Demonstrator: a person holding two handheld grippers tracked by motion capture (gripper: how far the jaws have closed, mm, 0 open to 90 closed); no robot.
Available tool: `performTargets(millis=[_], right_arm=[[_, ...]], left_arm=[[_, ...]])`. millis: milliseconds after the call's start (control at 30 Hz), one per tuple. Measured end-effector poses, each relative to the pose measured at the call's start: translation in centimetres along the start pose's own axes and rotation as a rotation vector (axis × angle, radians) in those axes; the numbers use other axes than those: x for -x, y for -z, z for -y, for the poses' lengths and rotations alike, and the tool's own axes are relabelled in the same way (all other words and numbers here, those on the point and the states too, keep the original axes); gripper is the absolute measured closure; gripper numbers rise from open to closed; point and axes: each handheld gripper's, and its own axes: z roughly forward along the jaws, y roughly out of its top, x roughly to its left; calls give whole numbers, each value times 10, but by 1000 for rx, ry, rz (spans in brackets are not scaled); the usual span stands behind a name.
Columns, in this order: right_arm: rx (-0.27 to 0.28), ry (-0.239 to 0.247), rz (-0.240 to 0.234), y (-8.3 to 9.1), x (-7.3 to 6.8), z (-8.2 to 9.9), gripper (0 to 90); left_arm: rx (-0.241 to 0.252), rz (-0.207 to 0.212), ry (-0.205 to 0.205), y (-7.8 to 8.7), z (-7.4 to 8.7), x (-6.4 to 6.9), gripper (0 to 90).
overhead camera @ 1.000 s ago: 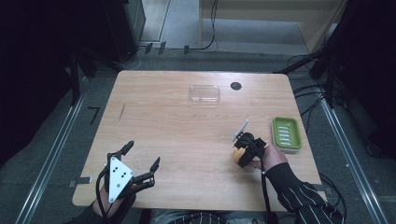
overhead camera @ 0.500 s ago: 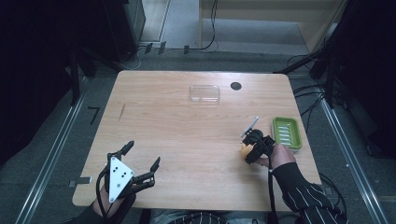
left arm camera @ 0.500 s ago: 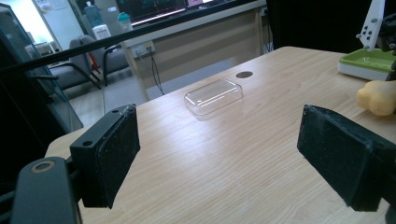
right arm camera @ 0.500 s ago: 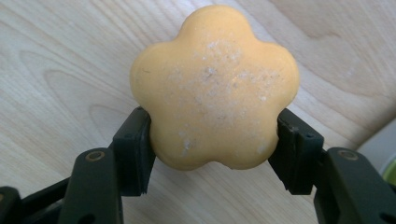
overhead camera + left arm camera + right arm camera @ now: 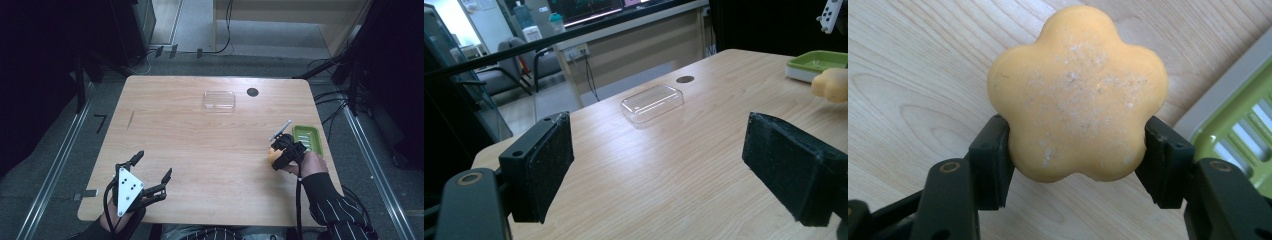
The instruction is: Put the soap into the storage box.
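Soap (image 5: 1078, 95), orange and flower-shaped, is clamped between the right gripper's (image 5: 1078, 165) jaws, one pad on each side, pressing into the lobes. Right gripper view gives the detail: pale speckling on the soap's face, wood grain of the table (image 5: 908, 75) behind it, and a corner of the green tray (image 5: 1243, 130) with slotted base at the right edge. High view places it: right gripper (image 5: 280, 152) over the table's right side, just beside the tray (image 5: 307, 137), soap (image 5: 273, 156) a small orange blob at the hand; whether it touches the table I can't tell from there. High view also has the left gripper (image 5: 152, 167) at the near left corner, jaws spread wide, nothing between them. Left gripper view confirms: both pads (image 5: 544, 160) well apart, bare table between, and it looks across to a clear lid (image 5: 652, 102) lying flat near the far edge, a dark round hole (image 5: 685, 79) beyond it, and the tray (image 5: 819, 62) and soap (image 5: 831, 85) at far right, soap near the tray.
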Motion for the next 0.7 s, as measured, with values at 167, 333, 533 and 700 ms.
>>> performTargets(millis=[167, 333, 533, 700], right_arm=[[1, -16, 9, 1, 6, 0, 399], [11, -38, 17, 4, 11, 1, 399], [17, -49, 24, 7, 14, 3, 399], [24, -70, 34, 8, 20, 5, 399]], left_arm=[[-2, 1, -1, 0, 0, 0, 135], [1, 1, 2, 0, 0, -1, 135], [1, 0, 6, 0, 0, -1, 135], [0, 4, -1, -1, 0, 0, 135]])
